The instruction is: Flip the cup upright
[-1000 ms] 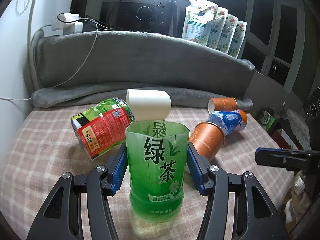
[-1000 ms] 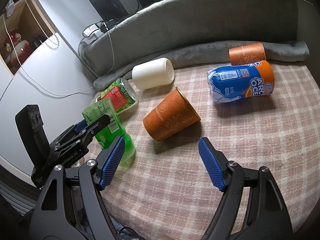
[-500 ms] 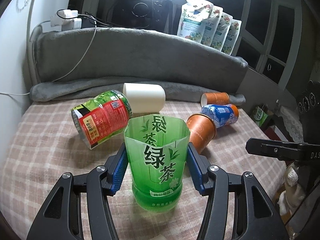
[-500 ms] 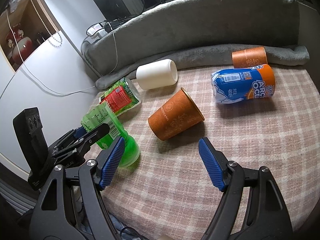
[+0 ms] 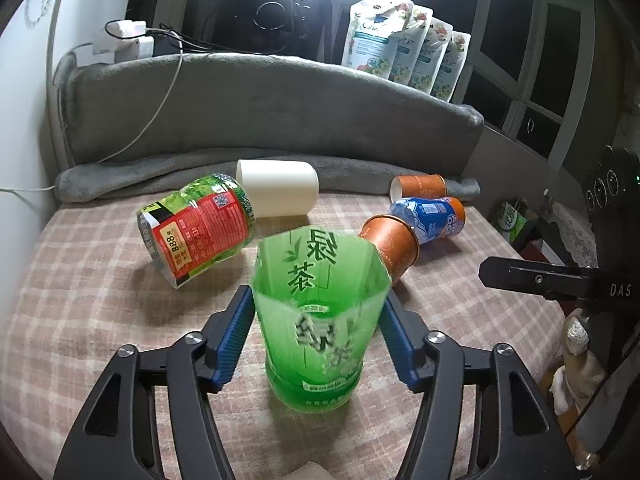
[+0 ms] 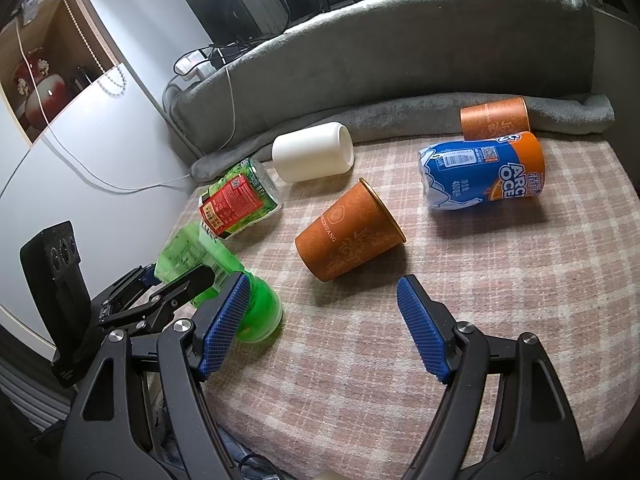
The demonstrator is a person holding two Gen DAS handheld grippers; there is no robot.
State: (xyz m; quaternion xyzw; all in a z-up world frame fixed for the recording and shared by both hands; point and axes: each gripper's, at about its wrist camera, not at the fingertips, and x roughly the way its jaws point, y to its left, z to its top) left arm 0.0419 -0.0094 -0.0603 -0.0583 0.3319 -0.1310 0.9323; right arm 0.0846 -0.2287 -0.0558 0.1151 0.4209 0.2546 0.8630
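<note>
A green cut-bottle cup (image 5: 316,320) with Chinese lettering stands mouth up on the checked blanket, tilted a little away from me. My left gripper (image 5: 318,338) is shut on it, blue pads on both sides. In the right wrist view the same green cup (image 6: 216,276) leans at the left with the left gripper around it. My right gripper (image 6: 322,322) is open and empty above the blanket, in front of an orange paper cup (image 6: 346,230) that lies on its side.
Lying on their sides are a red-and-green labelled cup (image 5: 196,230), a white cup (image 5: 278,194), a blue-and-orange cup (image 6: 482,172) and a second orange cup (image 6: 494,118). A grey cushion (image 5: 272,108) runs along the back. A white wall (image 6: 80,160) stands at the left.
The left gripper has lifted its view and tipped the green cup's mouth toward the camera; the cup's inside now shows. The right gripper has stayed open and drawn back slightly.
</note>
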